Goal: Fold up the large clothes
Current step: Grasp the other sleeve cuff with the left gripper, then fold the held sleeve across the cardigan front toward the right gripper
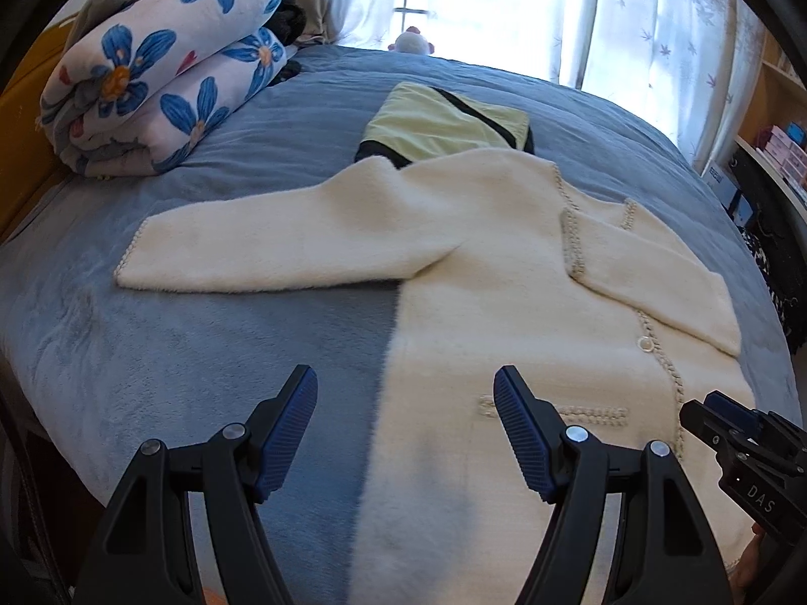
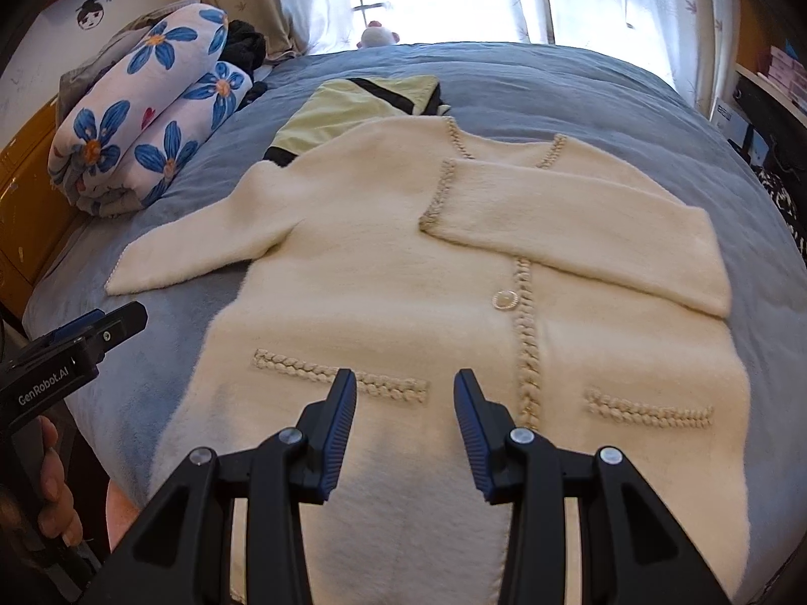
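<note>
One cream coat (image 2: pixel 403 262) flat on blue bed (image 2: pixel 630 101), long axis bottom-to-top of frame, collar up top, one sleeve folded across chest, other out left, left gripper (image 1: pixel 406 433) and right gripper (image 2: pixel 406 433) fingers apart, holding nothing.

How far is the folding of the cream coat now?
Done: the cream coat lies flat on the blue bedspread, and one sleeve is already folded across the chest. In hand: nothing; the left claw and right claw hover open over the hem. Left: the other sleeve is spread out sideways, and the body is unfolded.
</note>
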The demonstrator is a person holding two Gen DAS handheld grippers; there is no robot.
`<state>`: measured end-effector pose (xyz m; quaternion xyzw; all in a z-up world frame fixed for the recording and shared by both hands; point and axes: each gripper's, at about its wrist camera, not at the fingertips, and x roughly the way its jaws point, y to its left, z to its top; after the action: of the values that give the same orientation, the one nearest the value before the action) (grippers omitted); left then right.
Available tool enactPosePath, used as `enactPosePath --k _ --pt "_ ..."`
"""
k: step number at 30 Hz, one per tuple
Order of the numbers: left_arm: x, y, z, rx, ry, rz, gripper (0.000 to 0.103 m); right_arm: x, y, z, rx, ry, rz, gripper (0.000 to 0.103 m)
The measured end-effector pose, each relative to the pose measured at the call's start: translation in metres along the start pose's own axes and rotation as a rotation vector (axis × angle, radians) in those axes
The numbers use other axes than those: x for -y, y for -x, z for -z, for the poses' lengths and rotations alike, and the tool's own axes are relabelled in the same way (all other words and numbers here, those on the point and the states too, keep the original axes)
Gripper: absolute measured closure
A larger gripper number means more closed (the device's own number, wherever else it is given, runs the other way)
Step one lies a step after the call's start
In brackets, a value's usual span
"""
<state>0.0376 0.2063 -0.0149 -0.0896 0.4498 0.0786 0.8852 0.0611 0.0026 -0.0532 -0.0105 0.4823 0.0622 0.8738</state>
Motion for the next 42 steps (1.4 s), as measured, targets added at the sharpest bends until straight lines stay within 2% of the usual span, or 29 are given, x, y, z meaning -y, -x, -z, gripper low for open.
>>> enactPosePath --k 8,13,19,23,27,33,35,36,37,39,42 --pt "-0.054 -0.029 -0.006 -0.046 0.082 -0.009 0.032 -0.033 -0.024 -0.013 -0.023 0.03 -0.013 0.063" --pt "-0.097 -0.054 -0.01 -0.077 0.153 0.03 0.032 -0.054 -0.043 -0.024 -0.028 0.041 -0.022 0.063" --pt "-0.168 -0.102 -0.018 -0.099 0.316 0.101 0.032 -0.08 -0.067 -0.037 -0.049 0.065 -0.031 0.063" --pt "-0.224 -0.14 -0.019 -0.12 0.498 0.161 0.032 -0.096 -0.082 -0.041 -0.064 0.095 -0.028 0.063" --pt "-0.262 -0.162 -0.025 -0.081 0.62 0.258 0.032 -0.103 -0.097 -0.043 -0.086 0.107 -0.025 0.063" --pt "-0.297 -0.189 -0.04 -0.026 0.751 0.295 0.032 -0.105 -0.114 -0.044 -0.114 0.102 -0.022 0.063" --pt "-0.302 -0.196 -0.047 -0.004 0.77 0.263 0.042 -0.104 -0.117 -0.043 -0.12 0.098 -0.022 0.063" --pt "-0.303 -0.198 -0.049 -0.003 0.77 0.218 0.069 -0.102 -0.119 -0.043 -0.123 0.094 -0.024 0.063" --pt "-0.301 -0.201 -0.054 -0.018 0.757 0.153 0.088 -0.101 -0.12 -0.043 -0.126 0.089 -0.027 0.063" --pt "-0.297 -0.199 -0.065 -0.023 0.74 0.103 0.092 -0.098 -0.122 -0.043 -0.133 0.079 -0.036 0.063" --pt "-0.265 -0.172 -0.085 0.052 0.633 0.025 0.095 -0.09 -0.119 -0.044 -0.122 0.065 -0.047 0.063"
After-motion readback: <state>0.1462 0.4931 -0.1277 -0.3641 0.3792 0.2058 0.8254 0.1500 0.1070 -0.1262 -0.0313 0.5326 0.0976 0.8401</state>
